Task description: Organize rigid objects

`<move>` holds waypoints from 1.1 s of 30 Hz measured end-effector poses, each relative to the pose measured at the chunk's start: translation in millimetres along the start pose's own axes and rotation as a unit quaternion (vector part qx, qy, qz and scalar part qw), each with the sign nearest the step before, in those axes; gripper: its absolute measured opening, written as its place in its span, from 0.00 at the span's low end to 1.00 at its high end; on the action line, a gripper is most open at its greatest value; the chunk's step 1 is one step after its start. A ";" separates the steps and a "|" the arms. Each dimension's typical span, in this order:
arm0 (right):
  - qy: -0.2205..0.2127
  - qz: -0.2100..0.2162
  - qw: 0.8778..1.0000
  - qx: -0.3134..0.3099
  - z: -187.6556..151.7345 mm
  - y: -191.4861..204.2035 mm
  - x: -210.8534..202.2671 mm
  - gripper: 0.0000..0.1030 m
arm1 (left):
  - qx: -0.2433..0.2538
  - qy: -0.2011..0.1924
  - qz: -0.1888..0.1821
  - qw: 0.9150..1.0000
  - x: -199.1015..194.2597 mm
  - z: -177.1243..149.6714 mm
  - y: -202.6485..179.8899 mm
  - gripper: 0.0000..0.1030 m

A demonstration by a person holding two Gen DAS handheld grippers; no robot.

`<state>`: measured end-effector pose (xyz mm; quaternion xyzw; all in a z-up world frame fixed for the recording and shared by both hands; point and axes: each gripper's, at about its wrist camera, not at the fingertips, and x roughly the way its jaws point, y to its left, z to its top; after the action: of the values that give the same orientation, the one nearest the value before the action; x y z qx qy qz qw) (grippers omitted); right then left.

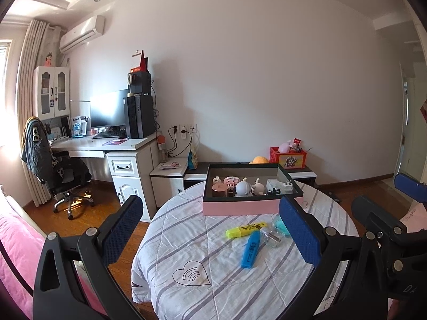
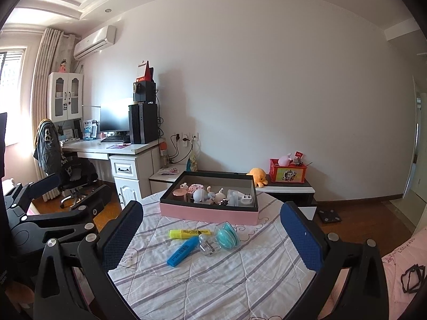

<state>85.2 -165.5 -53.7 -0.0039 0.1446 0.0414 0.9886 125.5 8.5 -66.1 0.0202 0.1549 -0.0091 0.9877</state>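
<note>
A pink box (image 1: pixel 240 206) (image 2: pixel 208 213) with a dark rim stands on the far part of the striped cloth and holds several small figurines and a white plug. In front of it lie a yellow highlighter (image 1: pixel 246 229) (image 2: pixel 189 233), a blue highlighter (image 1: pixel 250 249) (image 2: pixel 182 252), a clear small bottle (image 1: pixel 269 237) (image 2: pixel 206 244) and a teal round case (image 1: pixel 280 225) (image 2: pixel 226 236). My left gripper (image 1: pixel 213 234) hovers open above the cloth, nothing between its fingers. My right gripper (image 2: pixel 213 237) is open too, empty, framing the loose items.
The round table (image 1: pixel 213 280) is covered by a white cloth with grey stripes. A desk (image 1: pixel 106 144) with a monitor, an office chair (image 1: pixel 61 170) and a low cabinet (image 1: pixel 301 173) with a red box stand behind. Pink bedding (image 1: pixel 16 245) lies left.
</note>
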 end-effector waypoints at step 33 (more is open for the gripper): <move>0.225 -0.044 0.973 0.021 -99.9 -80.0 198.3 1.00 | 0.077 0.291 -0.061 0.952 228.1 -119.7 -66.9 0.99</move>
<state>252.6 -231.2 -206.6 0.0016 0.3642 -0.0069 0.9313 304.4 -55.9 -252.3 0.0887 0.4358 -0.0746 0.8925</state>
